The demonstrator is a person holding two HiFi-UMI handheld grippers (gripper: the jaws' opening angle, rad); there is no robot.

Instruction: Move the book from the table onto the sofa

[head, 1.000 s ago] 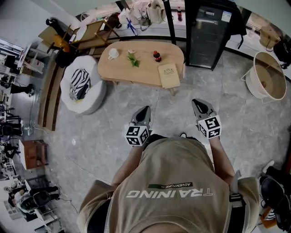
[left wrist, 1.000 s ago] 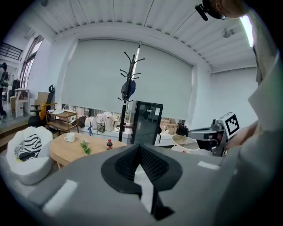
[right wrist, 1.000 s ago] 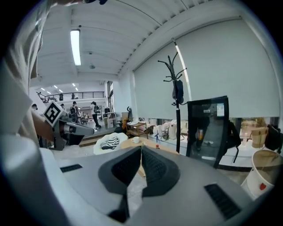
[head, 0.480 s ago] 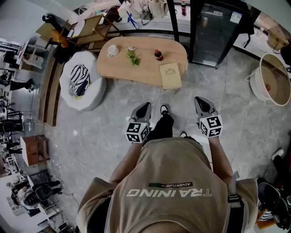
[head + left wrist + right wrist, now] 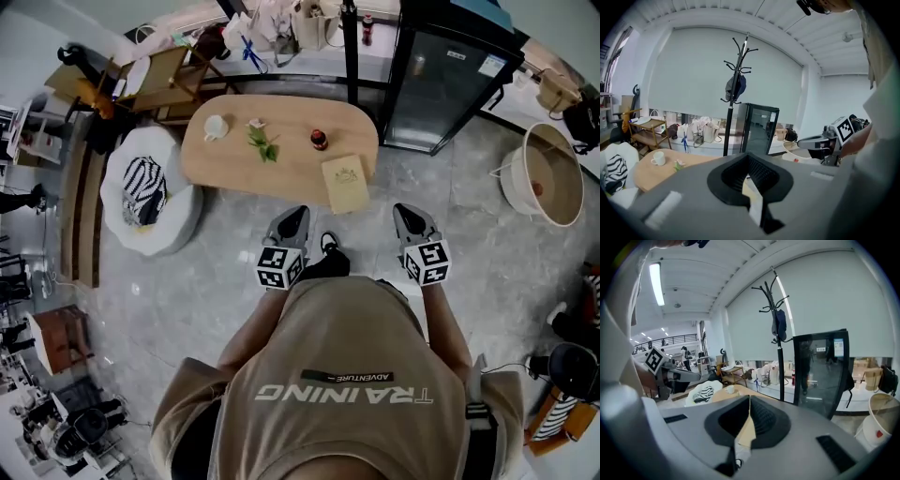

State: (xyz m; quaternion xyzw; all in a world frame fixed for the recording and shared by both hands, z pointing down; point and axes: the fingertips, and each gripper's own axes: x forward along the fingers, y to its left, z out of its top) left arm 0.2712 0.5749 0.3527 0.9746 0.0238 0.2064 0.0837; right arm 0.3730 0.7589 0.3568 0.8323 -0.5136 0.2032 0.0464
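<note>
Oval wooden table, book at near edge, ahead of closed jaws.

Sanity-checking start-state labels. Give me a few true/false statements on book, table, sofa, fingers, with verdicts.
1. The book lies on the table. True.
2. The book is at the table end nearest the sofa. False: it lies at the opposite end, by the dark cabinet.
3. Both the left gripper and the right gripper have their fingers shut on nothing. True.
4. The white cup stands on the floor. False: it stands on the table.
</note>
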